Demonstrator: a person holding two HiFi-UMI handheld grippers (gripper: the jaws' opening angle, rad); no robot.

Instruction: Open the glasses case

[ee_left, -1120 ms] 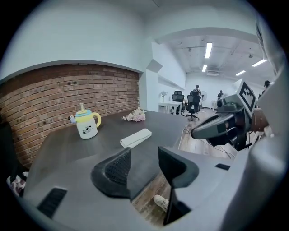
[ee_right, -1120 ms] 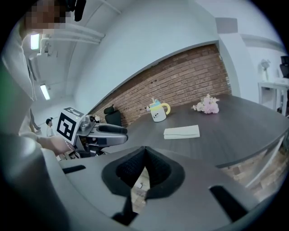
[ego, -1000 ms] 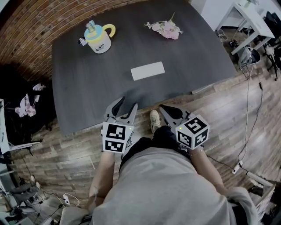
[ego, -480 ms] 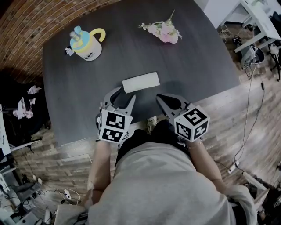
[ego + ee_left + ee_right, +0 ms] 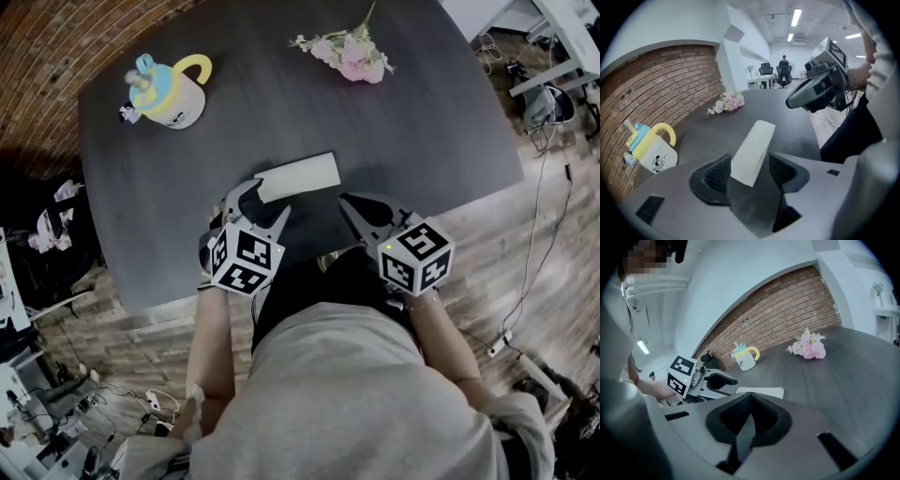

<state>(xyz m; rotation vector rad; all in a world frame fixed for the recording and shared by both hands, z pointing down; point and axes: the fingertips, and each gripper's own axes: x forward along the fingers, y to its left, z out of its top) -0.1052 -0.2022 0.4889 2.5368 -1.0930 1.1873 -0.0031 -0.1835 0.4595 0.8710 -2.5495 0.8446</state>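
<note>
Head view: dark table (image 5: 422, 122) beside brick wall (image 5: 47, 56)

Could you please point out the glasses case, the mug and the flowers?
glasses case (image 5: 300, 176), head view, middle of its top
mug (image 5: 176, 106), head view, its white side
flowers (image 5: 354, 54), head view, pink blooms

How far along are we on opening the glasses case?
Done: the left gripper straddles the near end of the glasses case. In hand: its jaws are opening and nothing is gripped. Left: the case lies closed on the table, and the right gripper, jaws together, hovers beside it.
</note>
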